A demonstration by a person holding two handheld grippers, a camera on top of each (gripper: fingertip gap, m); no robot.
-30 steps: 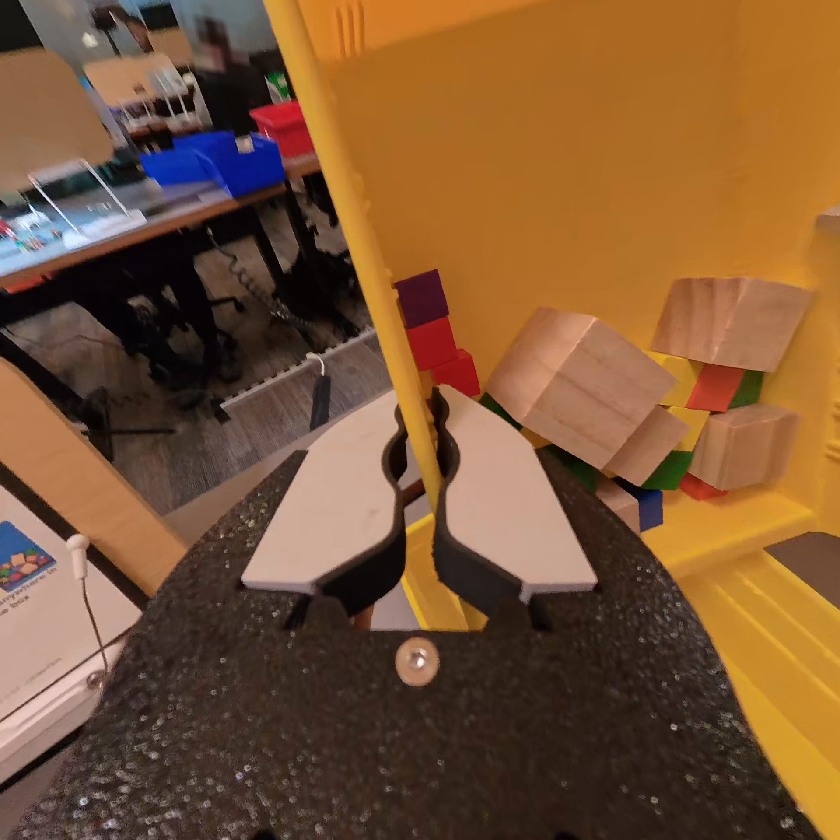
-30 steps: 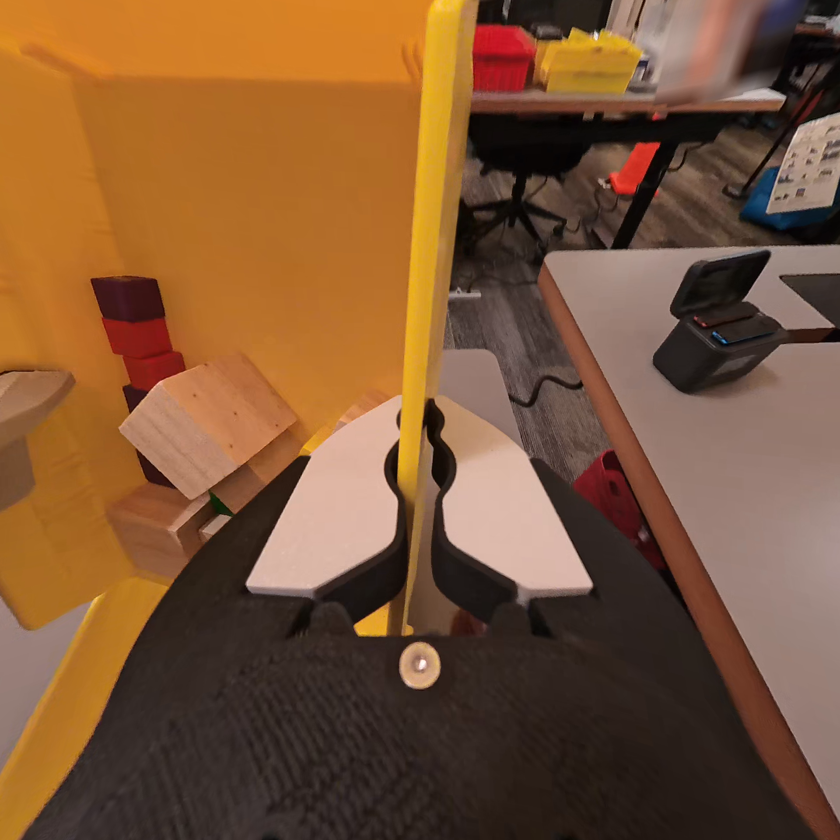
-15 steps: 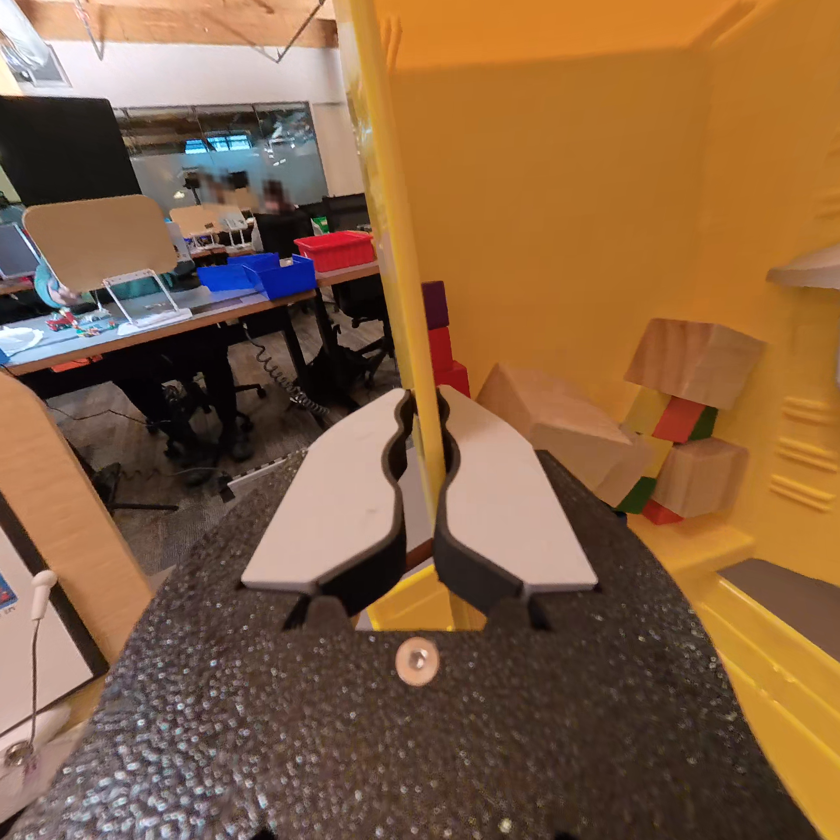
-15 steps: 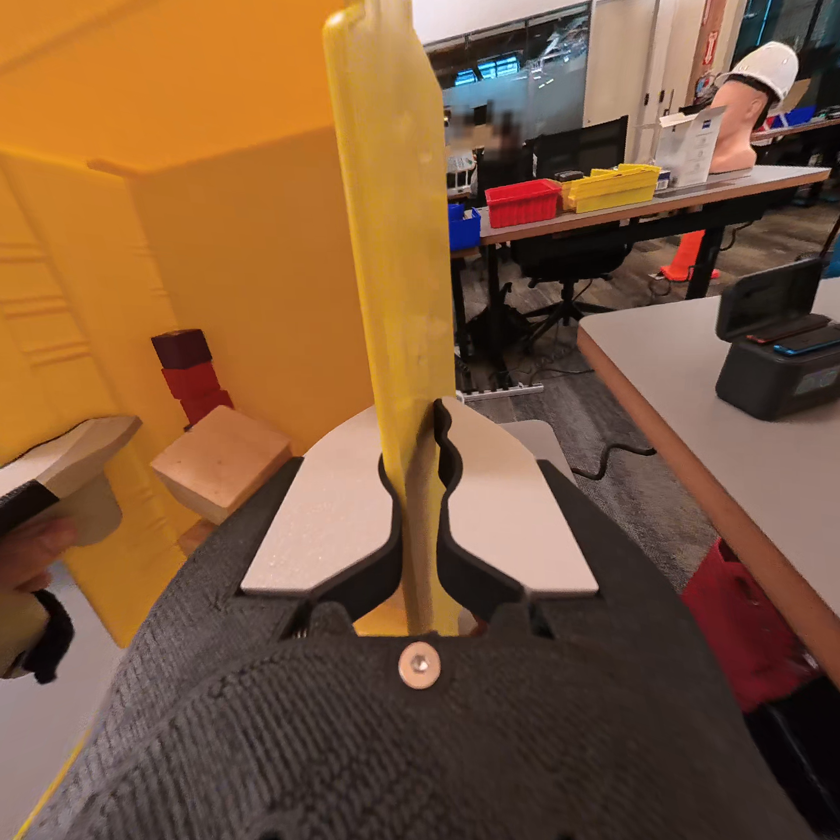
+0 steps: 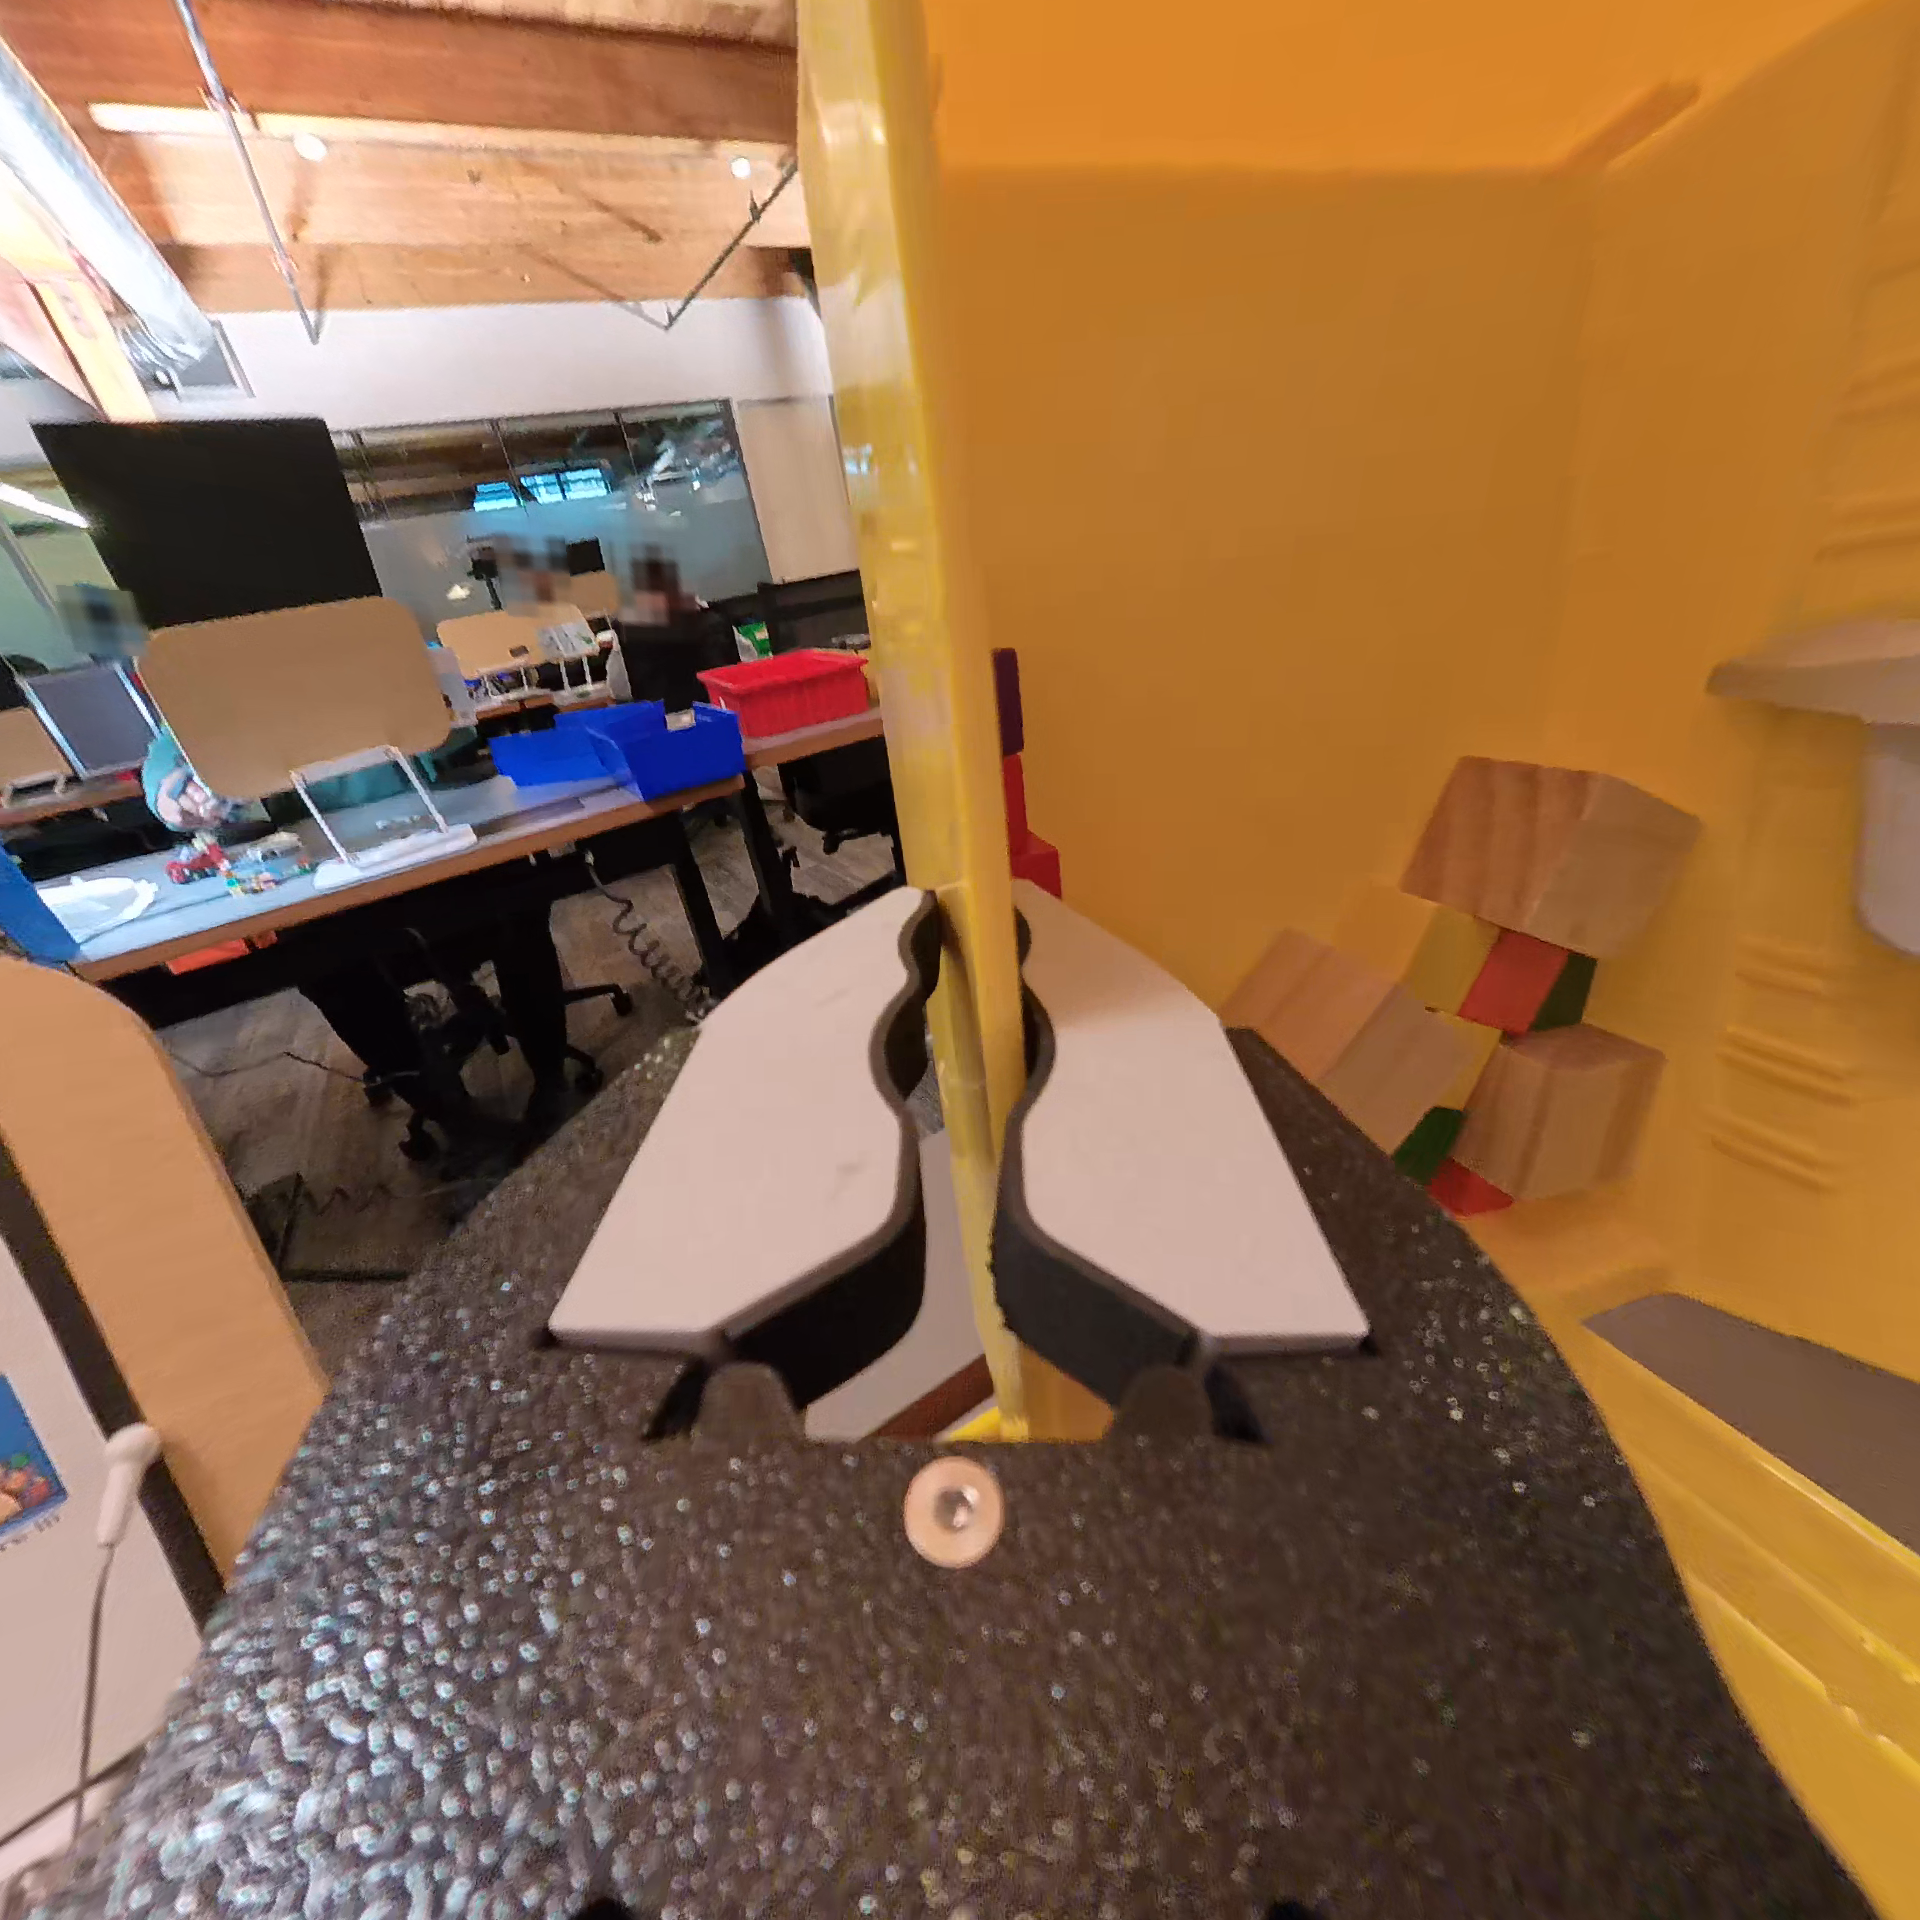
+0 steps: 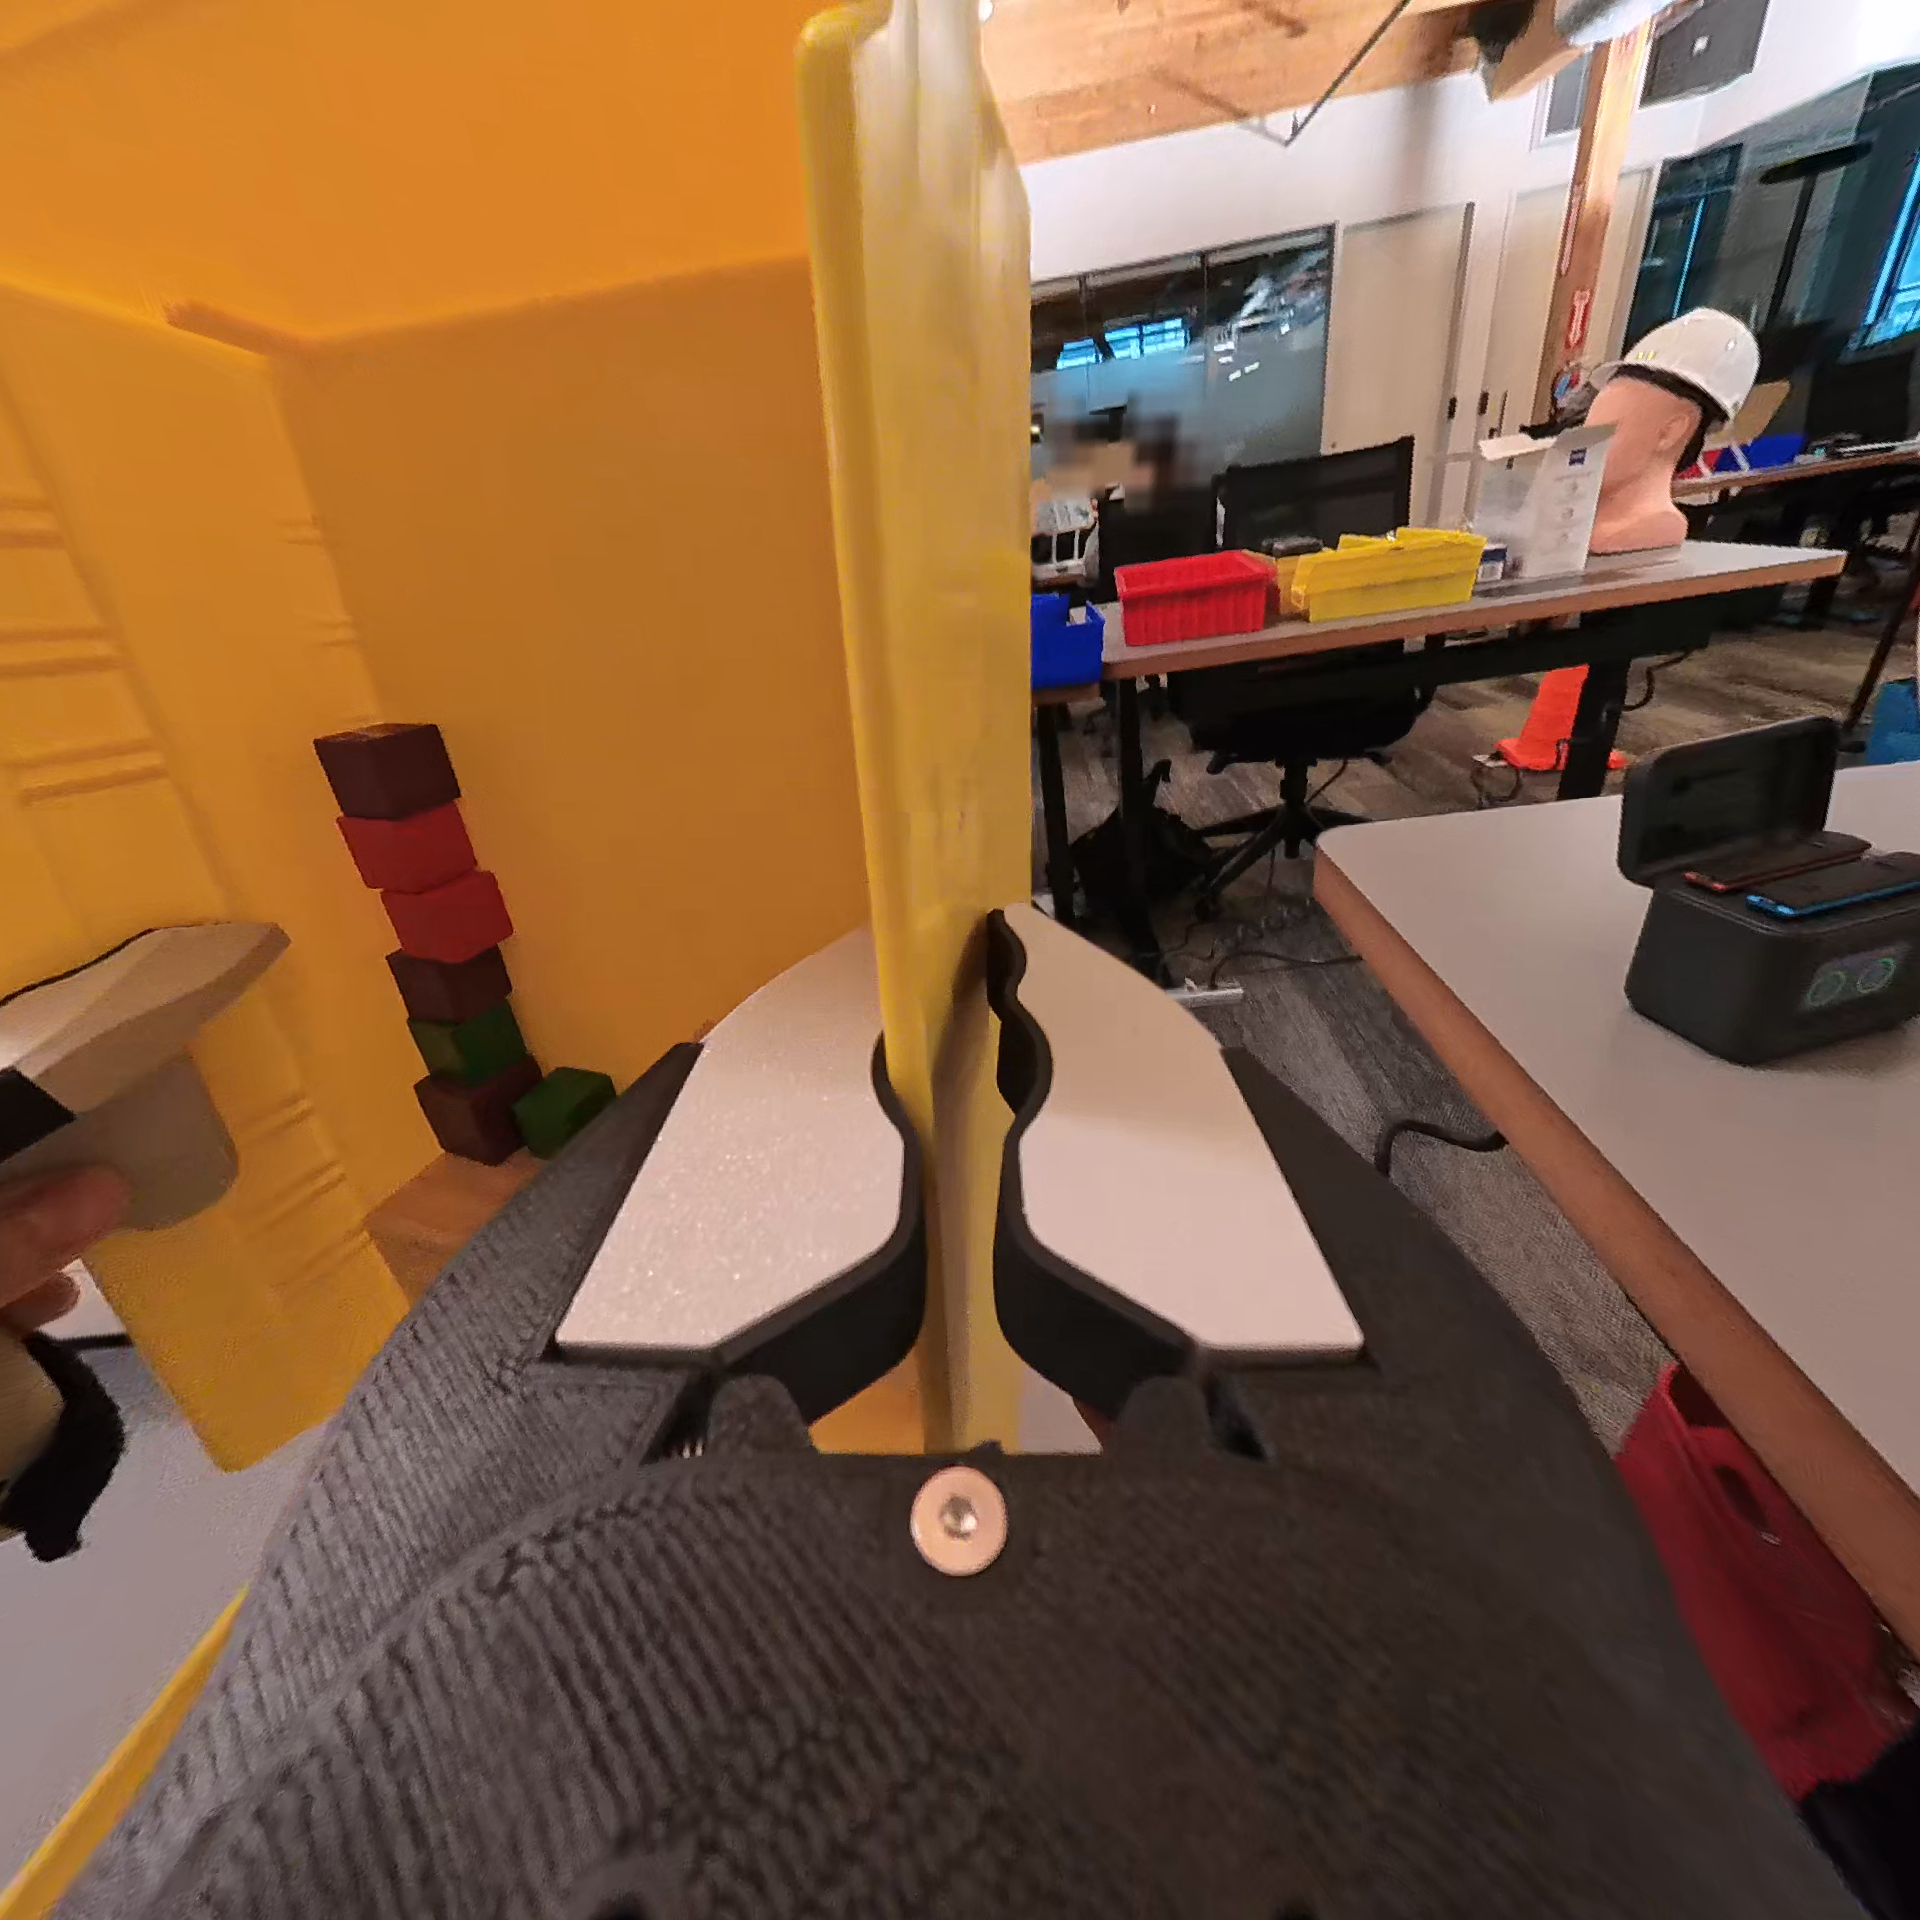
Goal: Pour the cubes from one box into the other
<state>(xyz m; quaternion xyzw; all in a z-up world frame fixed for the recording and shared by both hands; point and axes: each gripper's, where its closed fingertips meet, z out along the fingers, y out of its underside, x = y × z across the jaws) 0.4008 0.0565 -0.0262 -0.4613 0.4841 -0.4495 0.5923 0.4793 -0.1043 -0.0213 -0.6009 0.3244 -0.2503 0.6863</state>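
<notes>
I hold a yellow plastic box (image 5: 1247,520) tipped up on its side between both grippers. My left gripper (image 5: 966,904) is shut on its left wall. My right gripper (image 6: 951,925) is shut on its right wall (image 6: 914,520). Wooden cubes (image 5: 1548,852) and small coloured cubes (image 5: 1512,977) are piled at the box's low end. A column of purple, red and green cubes (image 6: 436,914) leans in the far corner. Below lies the rim of a second yellow box (image 5: 1787,1621), also at the lower left of the right wrist view (image 6: 114,1725).
A grey table with a brown edge (image 6: 1662,1143) is at the right, with a black case (image 6: 1766,935) on it and a red object (image 6: 1745,1538) under it. A cardboard panel (image 5: 135,1195) stands at the left. Desks with coloured bins (image 5: 665,743) are farther off.
Both grippers have tilted the box more steeply and both views have swung upward. The cubes have slid toward the low end; the big wooden cube has left the right wrist view.
</notes>
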